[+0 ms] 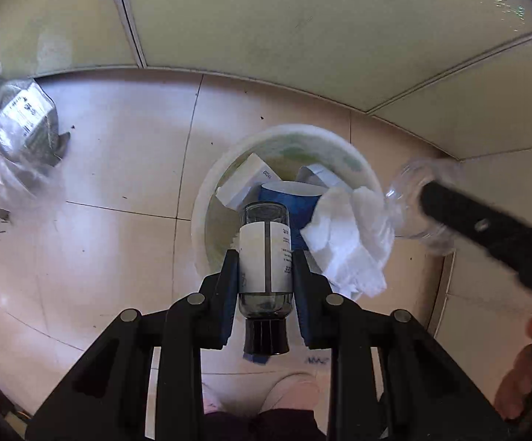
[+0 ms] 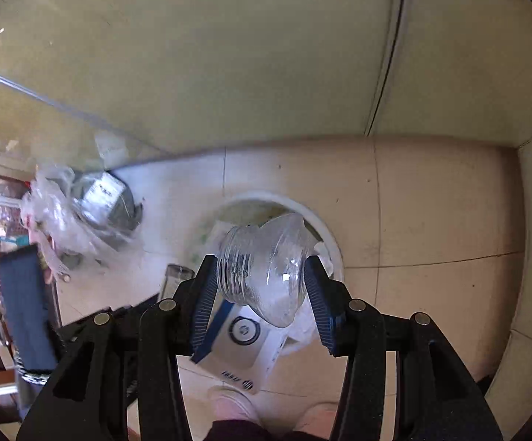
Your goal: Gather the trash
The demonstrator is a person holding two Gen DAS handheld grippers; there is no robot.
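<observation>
Beige tiled floor (image 1: pixel 118 250), corner of pale walls. Item: round white plastic bin (image 1: pixel 207 198), part-filled with cartons and white tissue. Left gripper (image 1: pixel 266 257) clamps a smoky clear labelled bottle (image 1: pixel 266 253), long axis toward twelve o'clock, base over the bin, cap nearest the holder. Right gripper (image 2: pixel 262 275) grips a clear crumpled threaded bottle-top (image 2: pixel 262 275) above the bin's three o'clock rim. Left load sits nearer the centre; likely dropped first.

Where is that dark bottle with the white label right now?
In the left wrist view, the dark bottle is clamped between the left gripper fingers, cap toward the camera, over the white bin.
</observation>
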